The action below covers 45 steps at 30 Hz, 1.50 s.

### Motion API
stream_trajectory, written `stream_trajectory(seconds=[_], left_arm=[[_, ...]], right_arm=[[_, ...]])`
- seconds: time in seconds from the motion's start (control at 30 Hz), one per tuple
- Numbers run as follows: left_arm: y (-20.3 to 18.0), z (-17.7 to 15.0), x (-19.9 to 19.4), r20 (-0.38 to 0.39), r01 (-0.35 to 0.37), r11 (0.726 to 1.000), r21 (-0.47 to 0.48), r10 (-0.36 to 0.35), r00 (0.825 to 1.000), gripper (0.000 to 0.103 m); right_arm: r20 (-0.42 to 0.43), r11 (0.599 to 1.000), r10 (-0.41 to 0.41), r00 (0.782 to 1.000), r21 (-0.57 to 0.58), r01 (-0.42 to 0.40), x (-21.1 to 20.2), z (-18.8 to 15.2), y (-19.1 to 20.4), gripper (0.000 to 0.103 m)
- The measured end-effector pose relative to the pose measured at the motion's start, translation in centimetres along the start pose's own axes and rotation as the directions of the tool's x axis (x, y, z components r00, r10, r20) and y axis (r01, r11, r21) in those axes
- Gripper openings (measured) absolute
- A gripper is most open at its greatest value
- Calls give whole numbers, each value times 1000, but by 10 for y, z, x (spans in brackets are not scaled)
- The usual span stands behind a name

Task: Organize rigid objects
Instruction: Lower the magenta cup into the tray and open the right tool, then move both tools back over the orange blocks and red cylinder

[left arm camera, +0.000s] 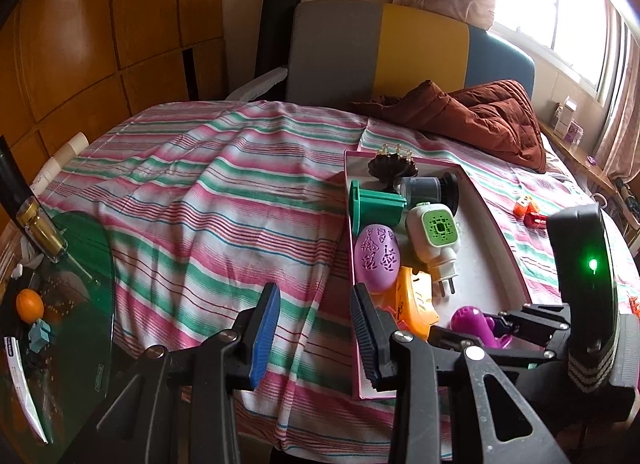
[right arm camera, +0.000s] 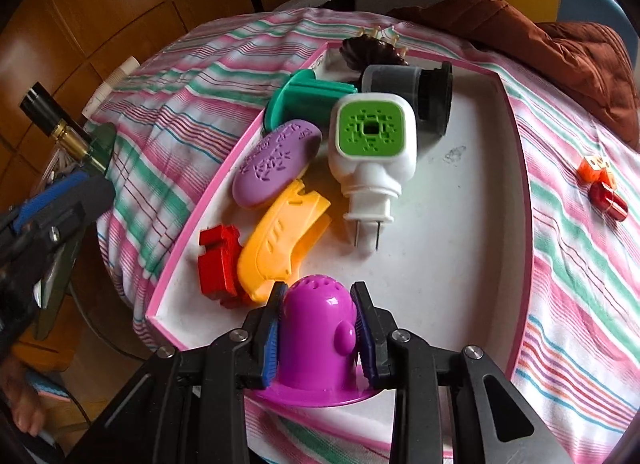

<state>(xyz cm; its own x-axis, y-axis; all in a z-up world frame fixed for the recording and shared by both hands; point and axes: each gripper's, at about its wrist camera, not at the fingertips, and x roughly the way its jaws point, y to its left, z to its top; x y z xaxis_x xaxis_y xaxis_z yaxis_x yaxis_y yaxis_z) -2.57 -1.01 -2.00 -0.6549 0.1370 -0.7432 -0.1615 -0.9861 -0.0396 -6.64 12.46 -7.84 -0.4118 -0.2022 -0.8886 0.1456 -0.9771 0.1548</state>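
The right gripper [right arm camera: 319, 334] is clamped on a glossy magenta plastic dome [right arm camera: 318, 338], its ribbed blue pads [right arm camera: 272, 338] pressed against the dome's smooth sides. The dome has a rounded top pierced with small holes, a round knob on its front and a flat flared base, and it sits at the near edge of a shallow white tray [right arm camera: 448, 248] with a pink rim.

Further into the tray lie hard plastic pieces crowded toward its left wall: a blocky red part [right arm camera: 218, 260] touching a curved orange clip [right arm camera: 280, 240], a matte purple oval case [right arm camera: 276, 164] with cut-out patterns, a white plug-in unit [right arm camera: 370, 148] with a perforated green square face and two metal prongs, a teal flanged spool [right arm camera: 306, 98], a grey cylinder [right arm camera: 400, 84] with a black end, and a dark brown scalloped hair claw [right arm camera: 372, 52] at the far wall.

The left gripper [left arm camera: 316, 340] hangs over the striped cotton sheet [left arm camera: 192, 200] just beside the tray's left wall, its fingers spread apart with nothing between them. On the sheet to the right of the tray, well apart from it, rest small translucent orange and red pieces [right arm camera: 602, 184]. A quilted rust-brown blanket [left arm camera: 480, 116] is bunched beyond the tray
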Motion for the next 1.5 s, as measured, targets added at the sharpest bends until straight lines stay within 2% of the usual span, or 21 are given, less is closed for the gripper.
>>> stream_trajectory(seconds=[0.27, 0.33, 0.43, 0.53, 0.63, 0.83, 0.93, 1.1, 1.23, 1.37, 1.43, 1.5], left_arm=[[7, -2, 0, -1, -5, 1000, -19, 5, 1000, 36], [8, -2, 0, 1, -7, 1000, -21, 7, 1000, 36], [8, -3, 0, -1, -7, 1000, -24, 7, 1000, 36], [8, -4, 0, -6, -7, 1000, -26, 7, 1000, 36], [6, -4, -1, -2, -6, 1000, -22, 6, 1000, 36], [1, -4, -5, 5, -10, 1000, -4, 10, 1000, 36], [0, -2, -8, 12, -11, 1000, 0, 11, 1000, 36], [-5, 3, -13, 30, -11, 1000, 19, 10, 999, 36], [-11, 6, -13, 31, -1, 1000, 30, 0, 1000, 36], [-23, 7, -15, 35, 10, 998, 61, -12, 999, 36], [-29, 9, -16, 37, 17, 997, 77, -20, 999, 36], [-37, 12, -17, 42, 28, 995, 92, -32, 999, 36]], right_arm=[[3, 989, 108, 994, 105, -107, 3, 3, -13, 37], [11, 986, 113, 994, 122, -113, 2, 2, -16, 38], [36, 978, 135, 990, 153, -139, -7, -2, -22, 57], [76, 974, 153, 985, 159, -164, -18, -3, -25, 65], [88, 973, 156, 984, 157, -168, -23, -3, -24, 65], [40, 963, 229, 973, 141, -232, -12, -7, -17, 65], [49, 964, 235, 971, 115, -239, -15, -11, -12, 65], [118, 977, 174, 978, 102, -187, -41, -16, -24, 65], [187, 985, 105, 977, 114, -128, -66, -20, -43, 70], [240, 992, -6, 971, 121, -23, -90, -26, -66, 74], [249, 991, -72, 966, 126, 41, -99, -30, -81, 79], [243, 987, -124, 962, 132, 94, -105, -33, -99, 81]])
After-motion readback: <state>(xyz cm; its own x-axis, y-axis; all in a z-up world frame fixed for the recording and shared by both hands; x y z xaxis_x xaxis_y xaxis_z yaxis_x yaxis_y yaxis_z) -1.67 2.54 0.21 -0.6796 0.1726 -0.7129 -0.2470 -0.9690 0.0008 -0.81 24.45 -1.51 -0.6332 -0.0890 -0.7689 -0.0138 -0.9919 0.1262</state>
